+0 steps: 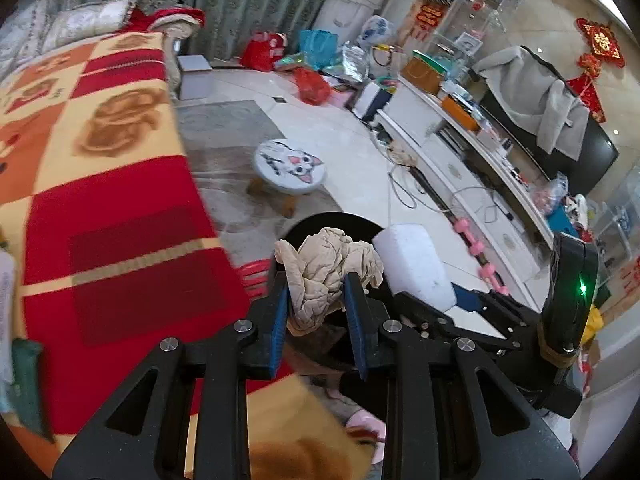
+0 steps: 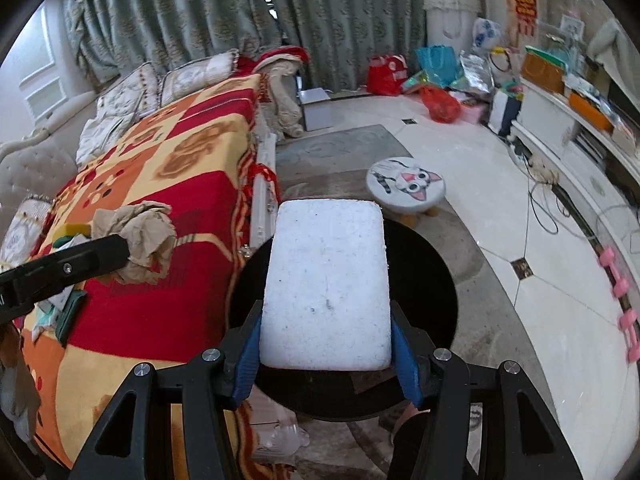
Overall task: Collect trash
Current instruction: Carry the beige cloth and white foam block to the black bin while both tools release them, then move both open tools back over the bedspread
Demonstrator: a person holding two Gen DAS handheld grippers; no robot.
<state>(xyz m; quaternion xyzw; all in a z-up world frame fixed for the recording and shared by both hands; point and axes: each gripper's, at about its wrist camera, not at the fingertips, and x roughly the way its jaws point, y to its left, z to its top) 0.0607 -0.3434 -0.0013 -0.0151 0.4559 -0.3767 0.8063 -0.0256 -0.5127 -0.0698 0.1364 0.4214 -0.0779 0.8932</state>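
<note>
My left gripper is shut on a crumpled beige paper wad, held just over the near rim of a round black bin. From the right wrist view the same paper wad hangs above the sofa blanket at the left, still pinched by the left gripper. My right gripper is shut on a white foam block, with blue pads pressing both its sides. The block hovers over the open mouth of the black bin. In the left wrist view the foam block shows to the right of the paper.
A sofa under a red, orange and yellow blanket runs along the left. A small cat-face stool stands on the rug beyond the bin. Pink dumbbells, cables and a white TV cabinet line the right. Bags crowd the far wall.
</note>
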